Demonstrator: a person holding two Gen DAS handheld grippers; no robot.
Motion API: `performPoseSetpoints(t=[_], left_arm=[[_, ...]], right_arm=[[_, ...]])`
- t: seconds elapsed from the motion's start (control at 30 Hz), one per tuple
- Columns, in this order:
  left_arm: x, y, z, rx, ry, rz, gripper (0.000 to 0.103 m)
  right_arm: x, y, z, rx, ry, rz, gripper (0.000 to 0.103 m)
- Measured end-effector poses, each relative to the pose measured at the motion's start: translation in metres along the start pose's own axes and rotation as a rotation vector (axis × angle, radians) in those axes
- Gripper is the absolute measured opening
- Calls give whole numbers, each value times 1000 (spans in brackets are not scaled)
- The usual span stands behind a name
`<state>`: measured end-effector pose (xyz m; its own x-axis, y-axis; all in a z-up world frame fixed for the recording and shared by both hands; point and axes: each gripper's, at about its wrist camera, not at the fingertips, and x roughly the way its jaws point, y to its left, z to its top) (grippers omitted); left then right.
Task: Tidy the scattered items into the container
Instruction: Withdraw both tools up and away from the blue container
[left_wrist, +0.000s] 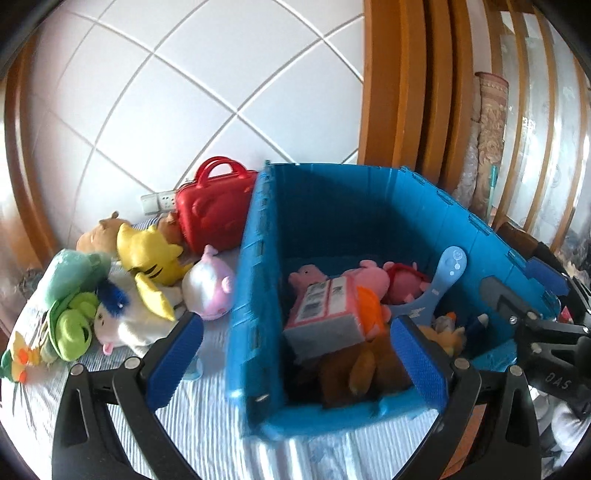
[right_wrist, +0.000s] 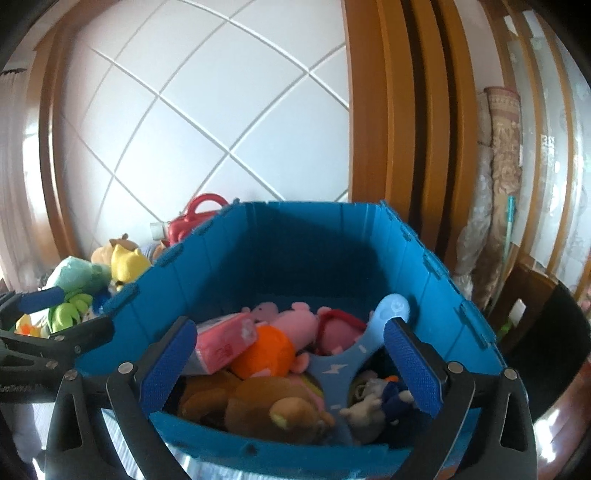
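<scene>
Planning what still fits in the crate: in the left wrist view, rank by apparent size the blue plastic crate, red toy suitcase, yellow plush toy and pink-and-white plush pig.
1. Blue plastic crate
2. Red toy suitcase
3. Yellow plush toy and pink-and-white plush pig: look alike in size, unranked.

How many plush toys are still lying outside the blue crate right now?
6 that I can make out, piled left of the blue crate: tan, yellow, pink-and-white, teal, green, white with blue hair. More may be hidden.
</scene>
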<state>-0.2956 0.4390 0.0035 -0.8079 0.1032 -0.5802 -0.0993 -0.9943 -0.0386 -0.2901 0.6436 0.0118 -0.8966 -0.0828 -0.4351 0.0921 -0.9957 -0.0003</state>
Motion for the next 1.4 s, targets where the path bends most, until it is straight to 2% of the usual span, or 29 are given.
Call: performPoseSetpoints(t=[0.13, 0.27, 0.77, 0.83, 1.07, 1.23, 1.4], left_arm=[[-18, 26, -12, -11, -10, 11, 103], [-32, 56, -24, -22, -1, 20, 103], [-77, 153, -90, -114, 43, 35, 103], [-86, 171, -102, -131, 40, 64, 103], [-121, 246, -138, -226, 43, 164, 103], [-139, 287, -161, -246, 62, 261, 103], [-142, 324, -180, -336, 79, 277, 103]], right_arm=[[-17, 24, -5, 4, -27, -11, 103], [-30, 48, -12, 36, -31, 16, 103], [-59, 160, -48, -12, 86, 111, 103], [-60, 181, -52, -40, 91, 122, 103], [-60, 258, -67, -98, 109, 242, 103], [-64, 309, -79, -135, 121, 301, 103], [-58, 339, -88, -152, 147, 324, 103]])
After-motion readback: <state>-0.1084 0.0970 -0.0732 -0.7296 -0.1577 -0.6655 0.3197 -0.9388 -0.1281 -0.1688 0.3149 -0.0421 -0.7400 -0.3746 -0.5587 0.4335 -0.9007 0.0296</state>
